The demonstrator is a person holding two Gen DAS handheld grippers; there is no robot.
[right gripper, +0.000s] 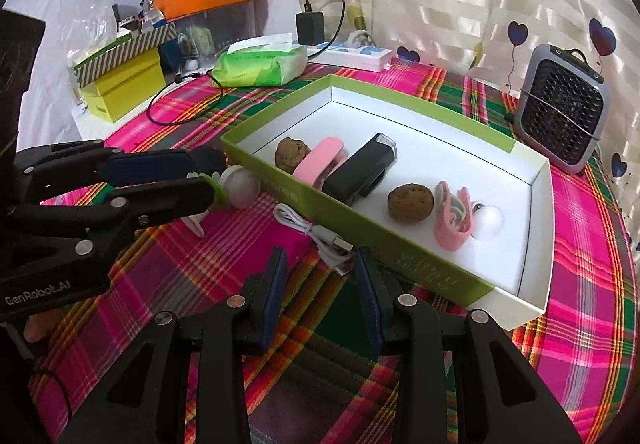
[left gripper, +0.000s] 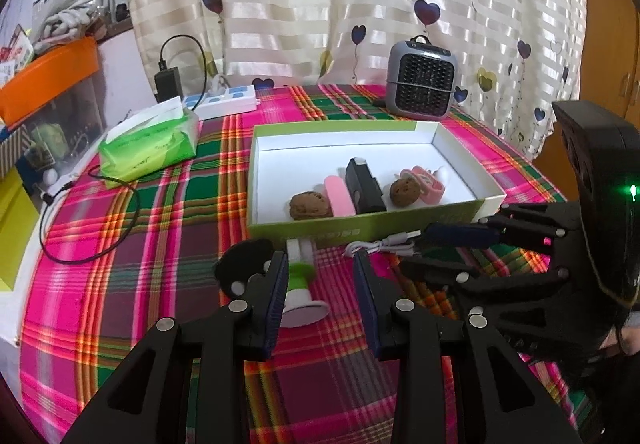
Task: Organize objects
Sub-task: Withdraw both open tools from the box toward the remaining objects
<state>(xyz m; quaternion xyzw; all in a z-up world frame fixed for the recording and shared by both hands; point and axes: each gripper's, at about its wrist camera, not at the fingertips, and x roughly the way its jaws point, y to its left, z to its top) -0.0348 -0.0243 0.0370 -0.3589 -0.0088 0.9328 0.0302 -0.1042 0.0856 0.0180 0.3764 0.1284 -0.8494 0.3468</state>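
A green tray with a white inside (left gripper: 360, 232) (right gripper: 420, 264) holds two brown lumps (left gripper: 311, 204), a pink strip (left gripper: 339, 195), a black device (right gripper: 360, 169), a pink felt piece (right gripper: 454, 219) and a white ball (right gripper: 489, 222). In front of the tray lie a green-and-white suction-cup gadget (left gripper: 301, 278) (right gripper: 239, 188) and a coiled white USB cable (left gripper: 380, 244) (right gripper: 308, 228). My left gripper (left gripper: 320, 264) (right gripper: 214, 177) is open, and the gadget lies between its fingers against the left pad. My right gripper (right gripper: 320, 260) (left gripper: 416, 250) is open, with the cable's plug end at its fingertips.
A plaid cloth covers the table (left gripper: 160, 244). A green tissue pack (left gripper: 150, 143), a white power strip (left gripper: 224, 99) with a black charger, and a loose black cable (left gripper: 92, 228) lie at the left. A grey mini heater (left gripper: 422, 79) stands behind the tray. Stacked boxes (right gripper: 120, 83) sit off the left edge.
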